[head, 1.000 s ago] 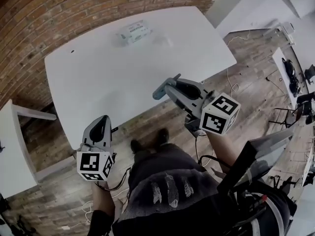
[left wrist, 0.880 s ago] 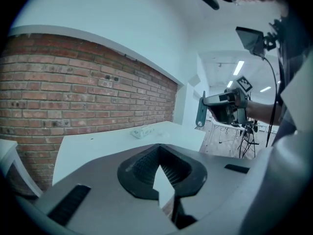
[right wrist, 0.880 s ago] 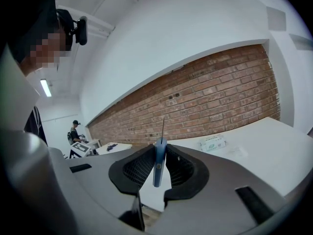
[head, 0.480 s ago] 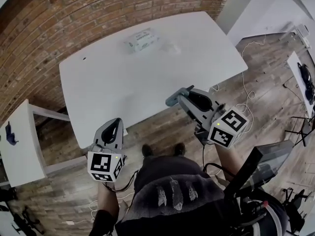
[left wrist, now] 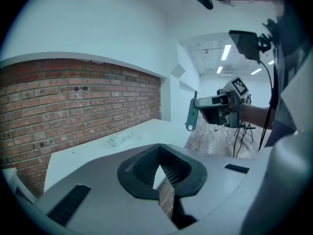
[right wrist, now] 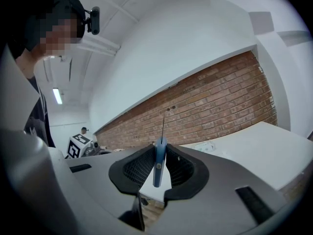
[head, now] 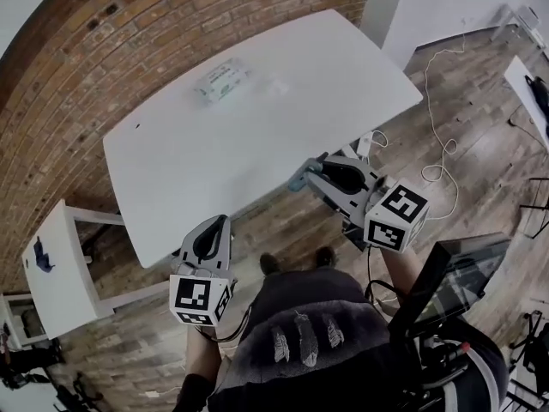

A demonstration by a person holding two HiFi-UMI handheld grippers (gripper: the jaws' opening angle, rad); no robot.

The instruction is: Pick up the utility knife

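A blue utility knife (right wrist: 158, 166) stands upright between the jaws of my right gripper (right wrist: 159, 169), its thin blade pointing up; the gripper is shut on it. In the head view the knife (head: 300, 178) pokes out of the right gripper (head: 314, 171) at the near edge of the white table (head: 257, 136). The left gripper view shows the knife (left wrist: 191, 116) hanging in the air to the right. My left gripper (head: 216, 222) hovers in front of the table's near edge, its jaws (left wrist: 161, 174) shut with nothing in them.
A small pale box (head: 220, 80) lies at the far side of the table by the brick wall (head: 129, 33). A low white side table (head: 60, 281) stands at the left. Cables (head: 439, 157) trail over the wooden floor at the right.
Both grippers have shifted to the right along the table's near edge, with the knife still in the right one. The head view has swung, showing more of the side table at the left.
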